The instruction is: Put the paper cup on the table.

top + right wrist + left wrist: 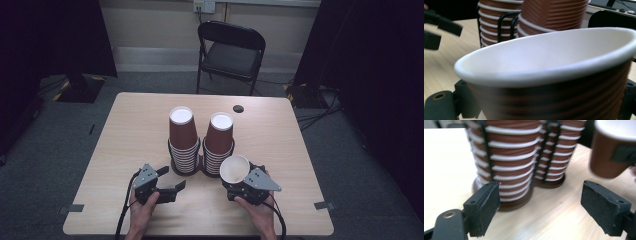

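Observation:
Two stacks of brown paper cups stand upside down in a black wire holder mid-table, the left stack (pixel 182 142) beside the right stack (pixel 218 144). My right gripper (pixel 239 181) is shut on a single brown cup (pixel 235 170), mouth up and tilted, just in front of the right stack. That cup (pixel 554 75) has a white inside and ribbed wall. My left gripper (pixel 169 180) is open and empty in front of the left stack (pixel 506 160). Its pads (pixel 484 207) stand wide apart, and the held cup (pixel 611 152) hangs at the upper right of the left gripper view.
The wooden table (pixel 135 130) has a small dark round hole (pixel 238 108) near its far edge. A black folding chair (pixel 229 52) stands behind it. Tape marks sit at the near corners (pixel 324 205). Dark curtains hang at both sides.

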`<state>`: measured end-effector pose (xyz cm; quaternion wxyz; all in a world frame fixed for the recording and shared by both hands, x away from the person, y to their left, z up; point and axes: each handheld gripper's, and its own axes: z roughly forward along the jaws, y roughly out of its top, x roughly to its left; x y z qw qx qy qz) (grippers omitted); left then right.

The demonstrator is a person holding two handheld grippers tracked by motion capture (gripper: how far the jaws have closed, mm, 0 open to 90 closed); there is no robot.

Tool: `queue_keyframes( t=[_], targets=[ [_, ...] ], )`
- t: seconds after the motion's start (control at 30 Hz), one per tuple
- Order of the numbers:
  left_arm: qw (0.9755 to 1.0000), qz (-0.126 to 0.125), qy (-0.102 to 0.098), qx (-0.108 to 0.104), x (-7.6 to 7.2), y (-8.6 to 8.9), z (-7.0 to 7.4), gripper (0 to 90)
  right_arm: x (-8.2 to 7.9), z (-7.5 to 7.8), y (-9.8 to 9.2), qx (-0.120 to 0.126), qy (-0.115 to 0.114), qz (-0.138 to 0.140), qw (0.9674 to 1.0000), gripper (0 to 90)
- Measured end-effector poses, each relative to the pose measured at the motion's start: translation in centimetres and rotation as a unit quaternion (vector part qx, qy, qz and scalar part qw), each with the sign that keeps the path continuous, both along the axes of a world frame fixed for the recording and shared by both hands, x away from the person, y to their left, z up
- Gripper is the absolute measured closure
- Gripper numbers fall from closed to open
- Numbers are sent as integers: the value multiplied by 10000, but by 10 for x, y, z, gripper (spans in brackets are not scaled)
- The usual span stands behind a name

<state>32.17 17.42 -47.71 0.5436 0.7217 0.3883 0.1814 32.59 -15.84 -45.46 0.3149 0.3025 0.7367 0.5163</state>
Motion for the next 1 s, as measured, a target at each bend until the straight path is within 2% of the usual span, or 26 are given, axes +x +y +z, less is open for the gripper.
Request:
queue_keyframes(
  t=[0.1, 0.13, 0.27, 0.4, 0.47, 0.53, 0.63, 0.77, 0.87, 1.0],
  targets=[
    [9997, 193, -113, 126, -4, 4, -6, 157, 5, 3, -7, 172, 107, -22, 9998, 92],
    [9992, 290, -221, 162, -6, 5, -8, 159, 6, 4, -9, 190, 173, -31, 9997, 93],
    [9983, 461, -330, 152, -8, 11, -14, 167, 13, 9, -18, 329, 262, -77, 9991, 93],
    [9979, 519, -335, 170, -8, 15, -16, 167, 19, 14, -28, 424, 221, -256, 9985, 93],
    [9986, 443, -257, 159, -8, 16, -16, 166, 22, 13, -31, 478, 209, -329, 9981, 93],
    [9981, 482, -293, 261, -9, 14, -18, 160, 24, 11, -34, 457, 218, -412, 9979, 93],
    [9979, 472, -363, 260, -10, 13, -18, 159, 31, 9, -37, 484, 231, -503, 9973, 93],
    [9985, 326, -407, 182, -9, 13, -18, 159, 42, 7, -42, 734, 294, -589, 9951, 94],
    [9978, 473, -404, 212, -8, 12, -18, 159, 50, 8, -46, 797, 369, -613, 9942, 94],
    [9961, 638, -565, 217, -11, 12, -18, 158, 62, 12, -50, 883, 308, -672, 9934, 93]
  ],
)
